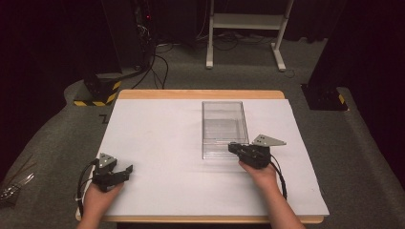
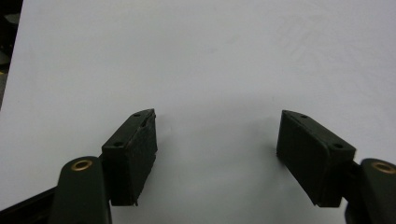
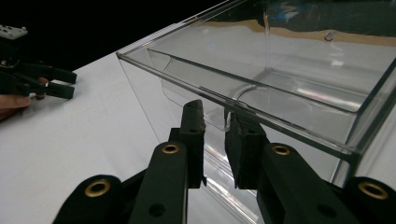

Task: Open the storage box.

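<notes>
A clear plastic box point(image 1: 205, 129) stands open-topped on the white table cover point(image 1: 157, 133), right of centre. My right gripper point(image 1: 232, 147) is at its near wall, close to the near right corner. In the right gripper view the right gripper point(image 3: 215, 127) has its jaws close together on either side of the curved lip point(image 3: 215, 116) of that clear wall point(image 3: 154, 116), with a narrow gap still showing between the pads. My left gripper point(image 1: 126, 172) rests low at the near left of the table. Its jaws stand wide apart in the left gripper view point(image 2: 217, 137), with bare white surface between them.
The table's wooden edge point(image 1: 200, 94) runs behind the box. Beyond it are grey carpet, a white desk frame point(image 1: 246, 28) and black stands with yellow-striped feet point(image 1: 95, 98). The left gripper point(image 3: 49, 81) appears far off in the right gripper view.
</notes>
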Demonstrator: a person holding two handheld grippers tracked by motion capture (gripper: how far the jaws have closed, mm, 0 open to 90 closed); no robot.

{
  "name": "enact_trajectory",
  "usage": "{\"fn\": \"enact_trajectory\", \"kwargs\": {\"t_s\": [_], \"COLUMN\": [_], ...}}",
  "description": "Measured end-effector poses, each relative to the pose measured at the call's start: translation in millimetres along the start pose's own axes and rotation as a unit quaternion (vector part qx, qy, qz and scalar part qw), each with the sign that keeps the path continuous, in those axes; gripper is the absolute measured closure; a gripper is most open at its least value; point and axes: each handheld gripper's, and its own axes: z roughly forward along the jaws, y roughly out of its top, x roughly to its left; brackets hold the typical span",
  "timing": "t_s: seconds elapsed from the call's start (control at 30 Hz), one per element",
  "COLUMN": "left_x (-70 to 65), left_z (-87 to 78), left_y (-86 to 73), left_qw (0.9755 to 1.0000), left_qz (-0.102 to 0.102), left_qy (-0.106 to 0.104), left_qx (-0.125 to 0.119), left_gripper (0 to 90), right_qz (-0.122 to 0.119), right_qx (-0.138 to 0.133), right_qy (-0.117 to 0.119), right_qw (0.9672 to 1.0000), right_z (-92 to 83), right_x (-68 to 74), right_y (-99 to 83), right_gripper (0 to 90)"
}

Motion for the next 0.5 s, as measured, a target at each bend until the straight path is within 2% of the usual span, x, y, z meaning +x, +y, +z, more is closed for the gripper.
{"fn": "enact_trajectory", "kwargs": {"t_s": [0.2,0.33,0.4,0.5], "left_x": [-0.2,-0.3,-0.4,-0.5], "left_z": [0.0,0.1,0.1,0.1], "left_y": [-0.1,-0.1,-0.1,-0.2], "left_qw": [1.0000,1.0000,1.0000,1.0000], "left_qz": [-0.001,-0.001,-0.001,0.000], "left_qy": [-0.001,-0.001,0.000,0.001], "left_qx": [0.000,0.000,-0.001,-0.001], "left_gripper": [28.9,29.0,29.0,29.0], "right_qz": [-0.011,-0.012,-0.009,-0.016], "right_qx": [0.001,0.001,0.000,0.002], "right_qy": [0.020,0.029,0.041,0.039], "right_qw": [0.9997,0.9995,0.9991,0.9991], "right_z": [-1.7,-4.2,-5.2,-6.4], "right_x": [1.0,1.7,1.7,5.3], "right_y": [-2.0,-3.8,-4.9,-5.9], "right_gripper": [80.1,80.9,81.9,82.0]}}
